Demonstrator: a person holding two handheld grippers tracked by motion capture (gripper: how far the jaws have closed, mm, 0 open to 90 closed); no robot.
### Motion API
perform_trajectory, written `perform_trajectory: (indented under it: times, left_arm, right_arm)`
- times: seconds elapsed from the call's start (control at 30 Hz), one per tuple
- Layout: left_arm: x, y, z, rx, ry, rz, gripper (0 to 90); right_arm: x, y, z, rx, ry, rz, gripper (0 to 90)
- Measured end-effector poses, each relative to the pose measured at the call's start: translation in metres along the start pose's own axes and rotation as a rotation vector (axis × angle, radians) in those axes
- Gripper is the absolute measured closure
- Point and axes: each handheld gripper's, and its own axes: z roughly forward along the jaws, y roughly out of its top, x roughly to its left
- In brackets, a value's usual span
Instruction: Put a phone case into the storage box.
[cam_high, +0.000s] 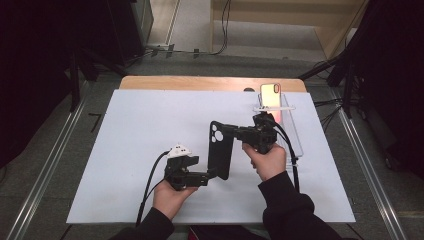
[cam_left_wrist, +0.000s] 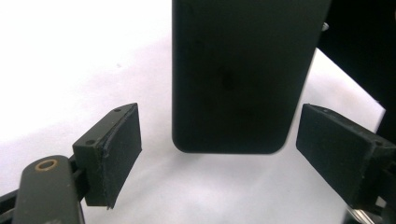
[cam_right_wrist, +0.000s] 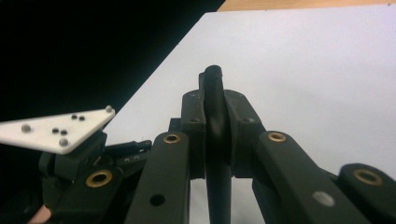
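Black phone case (cam_high: 220, 150) was sitting up off the white sheet (cam_high: 150, 130), roughly in the middle of it, with its camera cutout end pointing toward the far edge of the table (cam_high: 200, 83); in the left gripper view the case (cam_left_wrist: 238, 74) was a plain dark slab with rounded corners hanging over the white surface; in the right gripper view you saw the case (cam_right_wrist: 215, 135) edge-on, just a thin black strip. Right gripper (cam_high: 239, 132) had it pinched by the long edge on the case's right, jaws clamped tight on both faces of it, pads (cam_right_wrist: 194, 135) pressing flat against the strip; pretty solid grip from what I could see. Left gripper (cam_high: 212, 175) was down at the case's near end, jaws spread wide; its pads (cam_left_wrist: 119, 151) stood on either side of the case's bottom corners with clear gaps, so not touching anything. Past the case, toward the far right corner of the sheet, a phone (cam_high: 270, 95) stood upright in a clear stand (cam_high: 292, 125), screen glowing; the person's hands came in from the near edge, one on each tool.
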Motion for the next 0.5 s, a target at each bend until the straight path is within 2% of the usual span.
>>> perform_trajectory:
  times: [0.1, 0.17, 0.4, 0.43, 0.5]
  left_arm:
    - [0.002, 0.004, -0.001, 0.040, -0.054, -0.015, 15.3]
    - [0.003, 0.007, -0.003, 0.056, -0.066, -0.014, 15.7]
    - [0.002, 0.018, -0.008, 0.128, -0.097, 0.036, 15.7]
    - [0.001, 0.018, -0.009, 0.132, -0.097, 0.038, 15.7]
    - [0.001, 0.021, -0.013, 0.129, -0.102, 0.068, 15.7]
  right_arm:
    - [0.001, -0.001, -0.001, 0.007, 0.007, -0.039, 77.5]
    - [0.001, -0.002, -0.001, 0.013, 0.010, -0.061, 77.5]
    - [-0.001, -0.005, -0.003, 0.036, 0.045, -0.116, 77.5]
    - [-0.001, -0.005, -0.004, 0.040, 0.050, -0.123, 77.5]
    - [-0.002, -0.006, -0.006, 0.046, 0.056, -0.139, 77.5]
